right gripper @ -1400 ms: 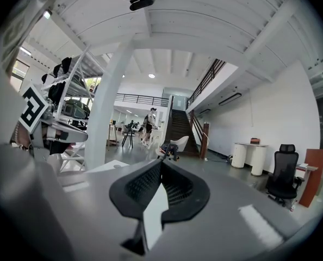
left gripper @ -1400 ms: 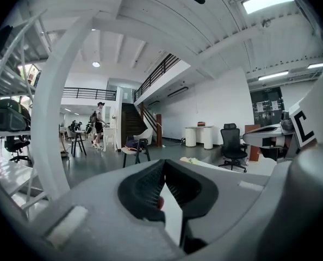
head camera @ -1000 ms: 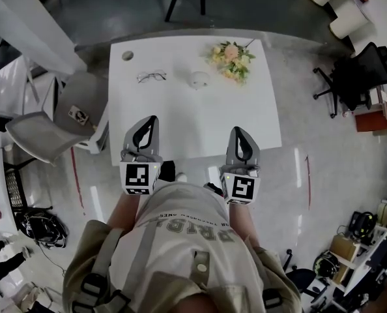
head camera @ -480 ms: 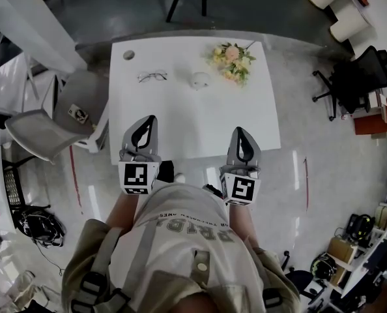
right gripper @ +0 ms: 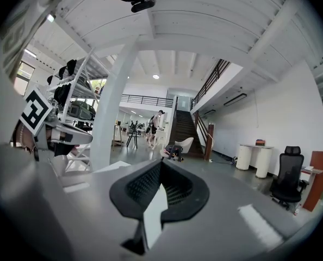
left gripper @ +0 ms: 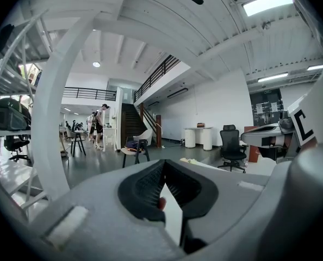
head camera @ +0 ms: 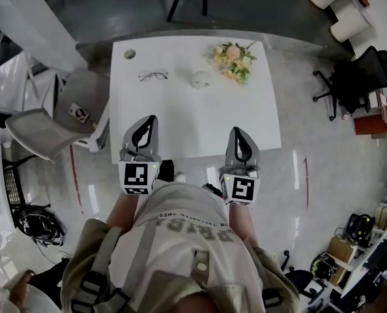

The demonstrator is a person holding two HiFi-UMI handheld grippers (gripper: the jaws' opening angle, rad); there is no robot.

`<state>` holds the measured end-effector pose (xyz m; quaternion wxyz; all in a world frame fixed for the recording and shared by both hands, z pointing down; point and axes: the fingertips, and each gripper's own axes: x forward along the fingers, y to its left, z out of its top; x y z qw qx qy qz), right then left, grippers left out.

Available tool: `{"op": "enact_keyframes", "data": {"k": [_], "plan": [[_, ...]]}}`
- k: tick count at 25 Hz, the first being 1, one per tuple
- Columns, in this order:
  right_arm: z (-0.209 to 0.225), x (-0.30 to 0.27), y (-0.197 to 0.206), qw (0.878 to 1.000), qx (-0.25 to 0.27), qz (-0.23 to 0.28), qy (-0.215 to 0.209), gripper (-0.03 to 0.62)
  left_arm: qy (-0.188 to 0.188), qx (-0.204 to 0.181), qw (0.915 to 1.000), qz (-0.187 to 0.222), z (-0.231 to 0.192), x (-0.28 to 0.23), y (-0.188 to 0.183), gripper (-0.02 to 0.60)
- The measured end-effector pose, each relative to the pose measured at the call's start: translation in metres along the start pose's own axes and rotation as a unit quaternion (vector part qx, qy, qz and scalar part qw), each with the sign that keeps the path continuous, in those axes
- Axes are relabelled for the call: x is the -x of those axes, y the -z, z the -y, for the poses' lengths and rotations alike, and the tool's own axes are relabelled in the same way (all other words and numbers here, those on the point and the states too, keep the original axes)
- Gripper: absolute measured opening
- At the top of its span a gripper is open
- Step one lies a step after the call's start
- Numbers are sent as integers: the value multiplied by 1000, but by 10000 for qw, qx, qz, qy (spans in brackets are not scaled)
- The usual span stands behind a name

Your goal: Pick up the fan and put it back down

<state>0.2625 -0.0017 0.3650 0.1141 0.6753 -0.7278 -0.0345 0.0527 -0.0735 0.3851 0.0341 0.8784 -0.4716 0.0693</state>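
Fan is the likeliest reading of the small white round thing point(head camera: 200, 79) on the far half of the white table point(head camera: 180, 126), though the head view shows it too small for you to be sure. It rests on the tabletop, with a pair of spectacles point(head camera: 153, 75) to its left and a bunch of flowers point(head camera: 232, 60) just beyond it to the right, apart from both. Your left gripper point(head camera: 149, 122) and right gripper point(head camera: 239, 135) hang side by side over the near edge of the table, well short of it, both pointing to the far side and nearly level. Each gripper view shows its jaws closed together with nothing between them. This fits two stages alike: the fan waiting on the table to be lifted, or the fan already set back with your hands drawn to the near side. In either case, hold both grippers quiet and level, clear of the table edge, so nothing gets nudged. Judging by its look, the fan is light and rounded, so it would slide or roll under a glancing touch. The bare stretch of table between it and you is the safe lane, while the spectacles and flowers crowd its left and right.
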Motion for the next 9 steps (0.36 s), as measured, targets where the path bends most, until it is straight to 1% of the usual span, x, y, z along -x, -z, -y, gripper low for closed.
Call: {"op": "enact_keyframes", "data": {"k": [9], "plan": [[2,1,5,9996,-16,-270,100,-3,15,-26,10000,-61,-2,0,3,11]]}}
